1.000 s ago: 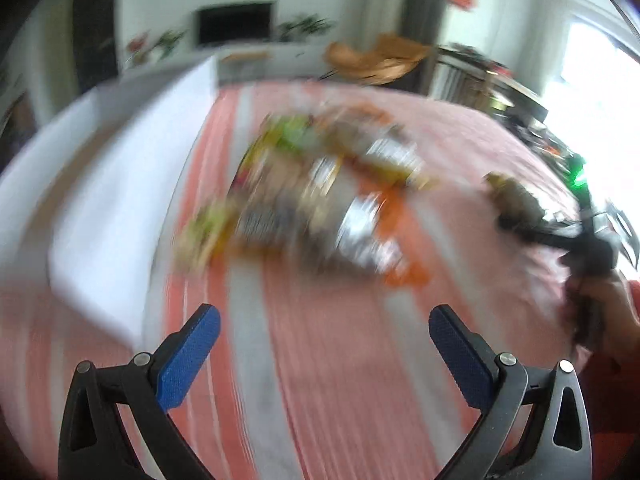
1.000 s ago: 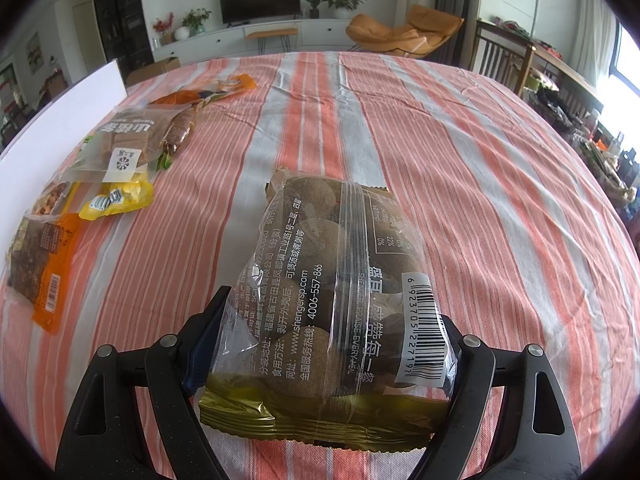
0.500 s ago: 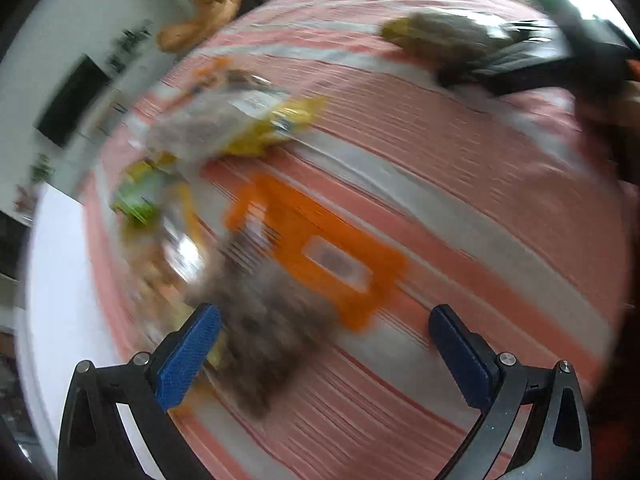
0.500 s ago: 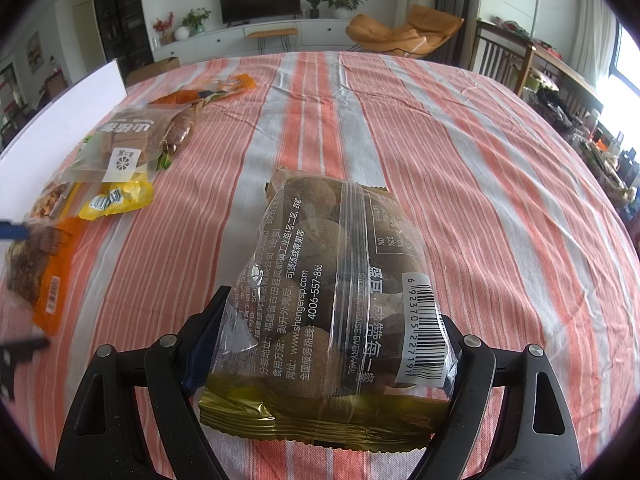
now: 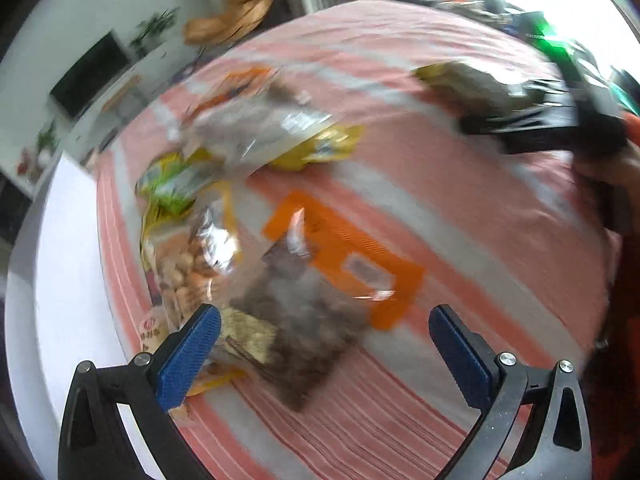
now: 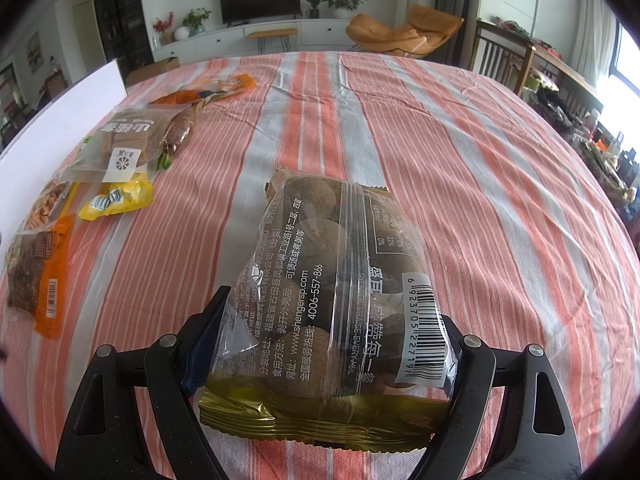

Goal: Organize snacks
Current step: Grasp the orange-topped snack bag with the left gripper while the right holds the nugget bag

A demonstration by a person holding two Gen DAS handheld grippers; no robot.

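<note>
Item in hand: bag of brown balls (image 6: 336,280), resting on the striped tablecloth (image 6: 480,168), pinched by our right gripper (image 6: 320,344). Our left gripper (image 5: 324,336) gapes wide and empty over the orange packet (image 5: 340,256). We count the other snack packets (image 6: 120,148) as still unsorted; most work remains.

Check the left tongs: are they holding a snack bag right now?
No, the left tongs stand wide open above the orange-edged packet, nothing between the blue pads.
</note>
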